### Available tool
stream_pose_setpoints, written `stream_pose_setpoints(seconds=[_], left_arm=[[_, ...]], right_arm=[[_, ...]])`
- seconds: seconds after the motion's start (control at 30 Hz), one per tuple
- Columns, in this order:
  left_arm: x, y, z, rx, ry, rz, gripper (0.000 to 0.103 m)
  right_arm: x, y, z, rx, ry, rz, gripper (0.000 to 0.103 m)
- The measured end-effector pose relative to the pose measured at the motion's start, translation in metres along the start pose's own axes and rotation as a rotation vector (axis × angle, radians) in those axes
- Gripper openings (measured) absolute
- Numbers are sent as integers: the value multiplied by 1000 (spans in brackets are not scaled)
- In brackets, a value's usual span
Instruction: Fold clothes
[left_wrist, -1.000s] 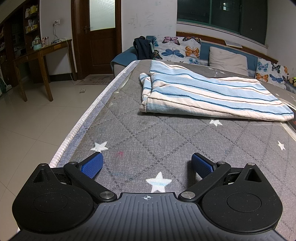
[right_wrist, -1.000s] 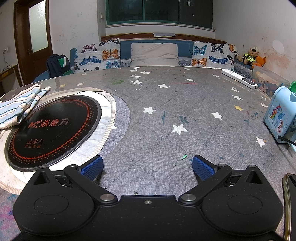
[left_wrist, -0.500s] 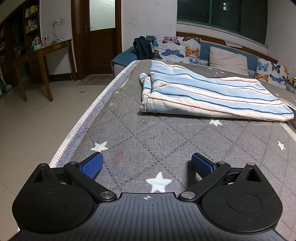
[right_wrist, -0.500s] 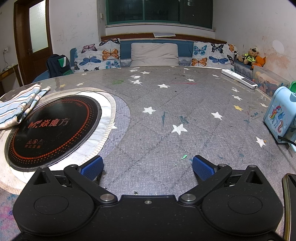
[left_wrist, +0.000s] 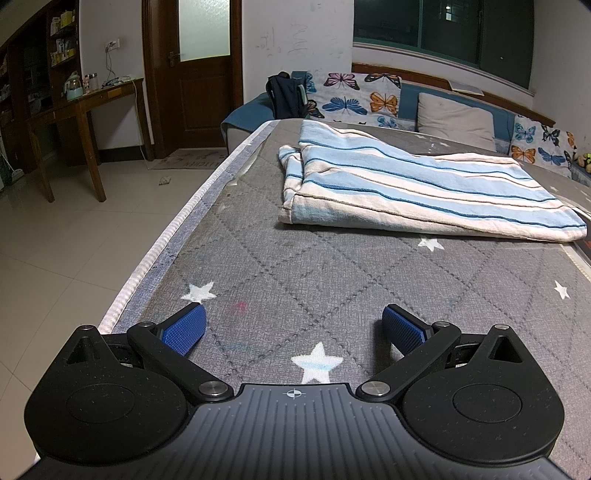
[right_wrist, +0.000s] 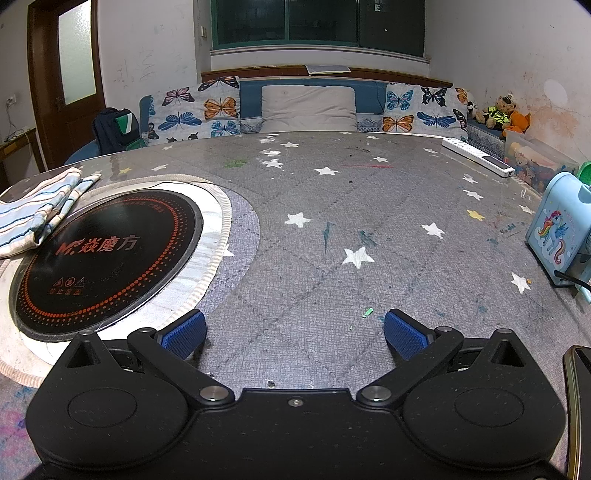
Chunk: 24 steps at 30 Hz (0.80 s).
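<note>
- A folded blue-and-white striped cloth (left_wrist: 417, 192) lies on the grey quilted star-printed counter (left_wrist: 332, 273), well ahead of the left tongs (left_wrist: 293, 326), with only bare counter between the two
- In the right view one corner of that cloth (right_wrist: 33, 210) shows at the far left, its edge lying over the rim of the round black induction plate with orange markings (right_wrist: 107, 254) set into the counter
- Beyond the cloth stands a sofa with butterfly-print cushions (left_wrist: 354, 99) and a plain grey pillow (left_wrist: 456, 120); a dark backpack (left_wrist: 286, 96) rests at the sofa's end nearer the brown door (left_wrist: 195, 74)
- To the side of the cloth, across tiled floor, stands a wooden side table (left_wrist: 81, 114)
- Far from the cloth on the right side of the counter are a white power strip (right_wrist: 478, 157) and a light-blue box with a pony picture (right_wrist: 557, 229); soft toys (right_wrist: 504, 112) sit beyond it
- Left tongs: spread wide, the blue ribbed pads (left_wrist: 184, 328) holding nothing, low over the counter short of the cloth
- Right tongs (right_wrist: 295, 328): also spread wide and empty, low over bare counter just beside the induction plate's white ring
- Only the left view shows the cloth's full folded length and the counter's edge; only the right view shows the induction plate and the clutter
</note>
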<state>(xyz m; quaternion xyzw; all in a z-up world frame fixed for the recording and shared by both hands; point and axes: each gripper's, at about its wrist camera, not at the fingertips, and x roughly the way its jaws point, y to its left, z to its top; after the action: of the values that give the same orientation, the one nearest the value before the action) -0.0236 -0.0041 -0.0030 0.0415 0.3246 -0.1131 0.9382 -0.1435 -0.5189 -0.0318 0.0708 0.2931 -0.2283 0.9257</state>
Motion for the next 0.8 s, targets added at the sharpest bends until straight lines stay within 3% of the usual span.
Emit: stream_pose_setpoints(seconds=[0.8], left_arm=[[0, 0, 0, 0, 0, 0, 103]], right_arm=[[1, -1, 0, 0, 0, 0, 103]])
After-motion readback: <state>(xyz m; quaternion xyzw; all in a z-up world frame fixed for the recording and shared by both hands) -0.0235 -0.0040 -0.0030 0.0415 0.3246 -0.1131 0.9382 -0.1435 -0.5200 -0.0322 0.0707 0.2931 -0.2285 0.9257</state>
